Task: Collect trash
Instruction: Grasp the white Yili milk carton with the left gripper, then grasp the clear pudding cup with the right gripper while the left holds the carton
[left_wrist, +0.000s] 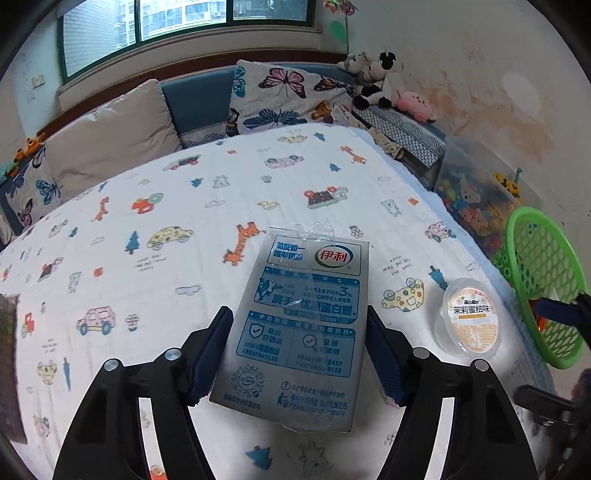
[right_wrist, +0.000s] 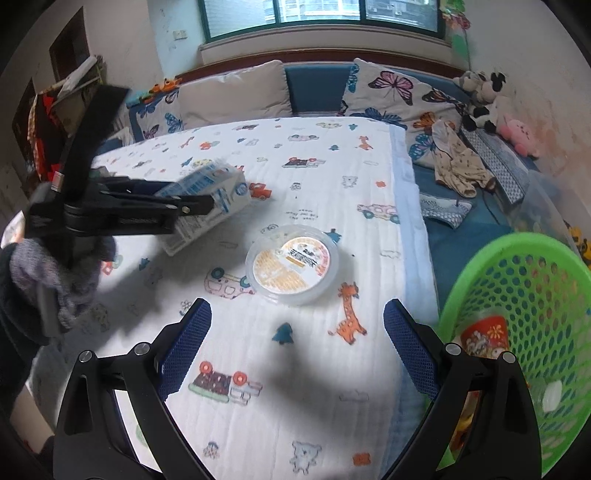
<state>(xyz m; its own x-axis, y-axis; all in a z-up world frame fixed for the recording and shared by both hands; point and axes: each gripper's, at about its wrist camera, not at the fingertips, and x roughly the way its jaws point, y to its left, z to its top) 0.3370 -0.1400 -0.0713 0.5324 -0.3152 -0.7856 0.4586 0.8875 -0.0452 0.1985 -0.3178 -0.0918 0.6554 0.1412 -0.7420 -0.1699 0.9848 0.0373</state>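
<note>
A flat grey-and-blue milk carton (left_wrist: 295, 328) with a crumpled clear straw wrapper still stuck to it lies on the bed's white quilted cover printed with cars and giraffes (left_wrist: 147, 221). The left gripper (left_wrist: 297, 354) straddles it, jaws apart on either long edge; the pads look close to the carton's sides, but I cannot tell whether they already press on it. In the right wrist view the carton seems tipped up at one end.

An emptied carton like this is probably light and stiff along its folded edges but gives easily on its broad faces, so a hold across the narrow width, near the middle of its length, should keep it from buckling or swinging. The glossy coating may be slippery.

Just to the right sits a round clear plastic cup with an orange printed lid (right_wrist: 291, 264), likely light and smooth; its rim is the surest place to pinch. The right gripper (right_wrist: 297, 350) hangs above the cover with jaws spread wide and nothing between them. The green perforated plastic basket (right_wrist: 535, 280) stands beside the bed, a red printed cup (right_wrist: 485, 336) already inside.
</note>
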